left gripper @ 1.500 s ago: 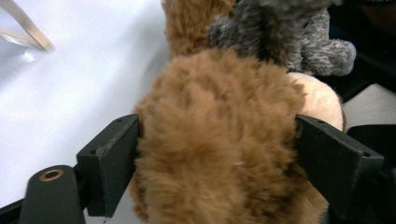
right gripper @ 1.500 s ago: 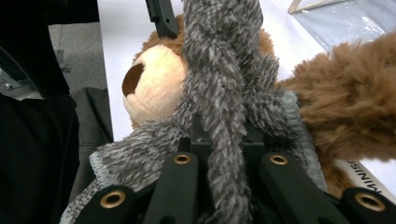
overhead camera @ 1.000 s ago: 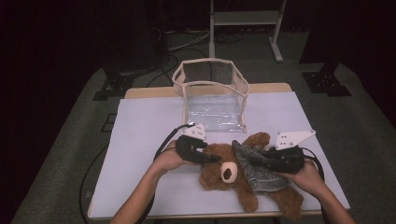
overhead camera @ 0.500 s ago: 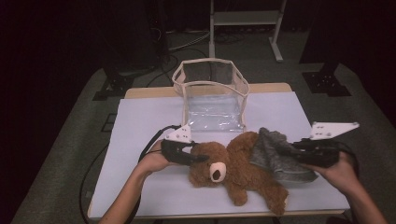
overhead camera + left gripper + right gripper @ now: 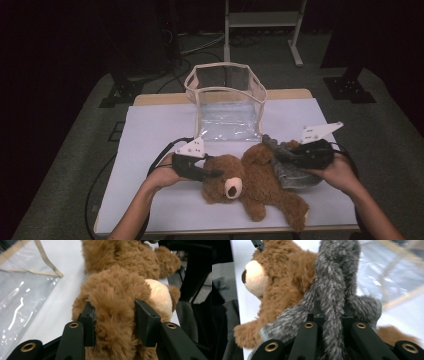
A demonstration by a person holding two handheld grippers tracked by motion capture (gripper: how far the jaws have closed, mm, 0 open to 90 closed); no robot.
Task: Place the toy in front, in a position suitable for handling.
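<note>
A brown teddy bear (image 5: 250, 180) lies on its back on the white table (image 5: 150, 130), its head toward the left. My left gripper (image 5: 217, 173) grips the fur of the bear's head (image 5: 117, 295) between its jaws (image 5: 115, 315), which have just been opening a little; the pads still press the fur. A grey fuzzy garment (image 5: 295, 175) hangs off the bear's right side. My right gripper (image 5: 280, 154) is shut on a bunched fold of that garment (image 5: 334, 290), close beside the bear's body (image 5: 282, 272).
A clear plastic bag with beige trim (image 5: 227, 100) stands open at the back middle of the table, just behind the bear. Black cables (image 5: 160, 155) trail from the left gripper over the table's left side. A metal stand (image 5: 262, 20) rises beyond the table.
The right gripper swung out to the right with the grey garment, then came back left toward the bear. The bear has stretched out with its head pulled left.
</note>
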